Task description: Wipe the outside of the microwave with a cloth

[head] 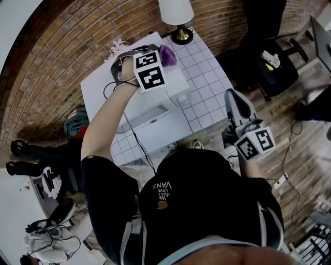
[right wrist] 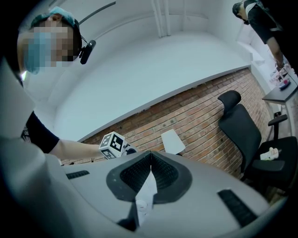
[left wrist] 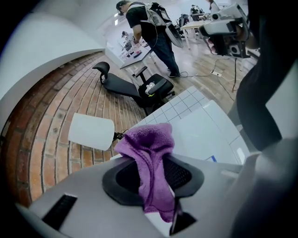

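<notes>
head view: steeply down | left gripper view: low, close | right gripper view: seemingly upward — all share lamp (head: 176,10) (left wrist: 91,131) (right wrist: 172,141)

The white microwave (head: 155,106) stands on the tiled table (head: 207,77). The purple cloth (left wrist: 150,153), crumpled, is pinched in the left gripper (left wrist: 153,179) at the microwave's 1 o'clock corner, seemingly touching its top.

The microwave (head: 150,103) takes up the left part of the tabletop (head: 209,77), its back towards the brick wall (head: 62,52). The left gripper (head: 161,53), clamped on the purple cloth (head: 168,55), fills the air above its far side. The tabletop's right side lies open up to the lamp (head: 177,15) at the far right corner. A black chair (head: 274,70) stands beyond the right edge.
</notes>
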The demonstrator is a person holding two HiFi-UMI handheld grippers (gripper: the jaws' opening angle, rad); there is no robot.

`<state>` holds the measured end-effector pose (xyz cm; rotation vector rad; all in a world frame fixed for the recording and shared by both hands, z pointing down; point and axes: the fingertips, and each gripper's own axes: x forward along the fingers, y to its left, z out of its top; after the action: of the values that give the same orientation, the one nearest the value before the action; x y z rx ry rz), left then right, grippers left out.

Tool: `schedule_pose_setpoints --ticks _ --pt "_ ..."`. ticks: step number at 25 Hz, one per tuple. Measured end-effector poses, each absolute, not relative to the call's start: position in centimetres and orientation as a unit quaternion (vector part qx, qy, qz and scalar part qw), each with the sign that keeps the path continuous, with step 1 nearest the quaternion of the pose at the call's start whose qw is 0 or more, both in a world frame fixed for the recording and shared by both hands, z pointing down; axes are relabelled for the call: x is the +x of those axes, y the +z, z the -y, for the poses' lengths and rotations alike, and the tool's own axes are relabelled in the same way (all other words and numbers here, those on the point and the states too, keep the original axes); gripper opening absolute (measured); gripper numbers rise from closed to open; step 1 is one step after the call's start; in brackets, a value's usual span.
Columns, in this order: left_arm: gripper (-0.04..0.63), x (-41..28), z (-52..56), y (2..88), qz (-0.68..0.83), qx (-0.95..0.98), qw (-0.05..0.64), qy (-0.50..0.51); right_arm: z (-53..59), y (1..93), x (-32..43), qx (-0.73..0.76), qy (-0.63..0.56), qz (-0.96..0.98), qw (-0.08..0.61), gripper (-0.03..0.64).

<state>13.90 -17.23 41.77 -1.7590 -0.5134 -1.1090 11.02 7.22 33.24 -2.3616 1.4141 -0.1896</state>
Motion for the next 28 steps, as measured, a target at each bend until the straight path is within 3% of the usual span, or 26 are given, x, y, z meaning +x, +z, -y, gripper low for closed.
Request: schedule_pose_setpoints --ticks 10,16,28 --pt "0.129 8.5 20.8 40.0 0.180 -0.755 0.437 -0.453 -3.3 32.7 9.0 -0.812 -0.072 -0.549 0.183 0.000" --pt "0.129 -0.8 26.2 40.0 0.133 -0.746 0.429 -0.492 1.2 32.4 6.2 -0.779 -0.077 -0.598 0.173 0.000" --pt "0.129 -19.8 33.6 41.2 0.018 -0.756 0.333 -0.563 9.2 31.6 -0.2 -0.708 -0.082 -0.685 0.151 0.000"
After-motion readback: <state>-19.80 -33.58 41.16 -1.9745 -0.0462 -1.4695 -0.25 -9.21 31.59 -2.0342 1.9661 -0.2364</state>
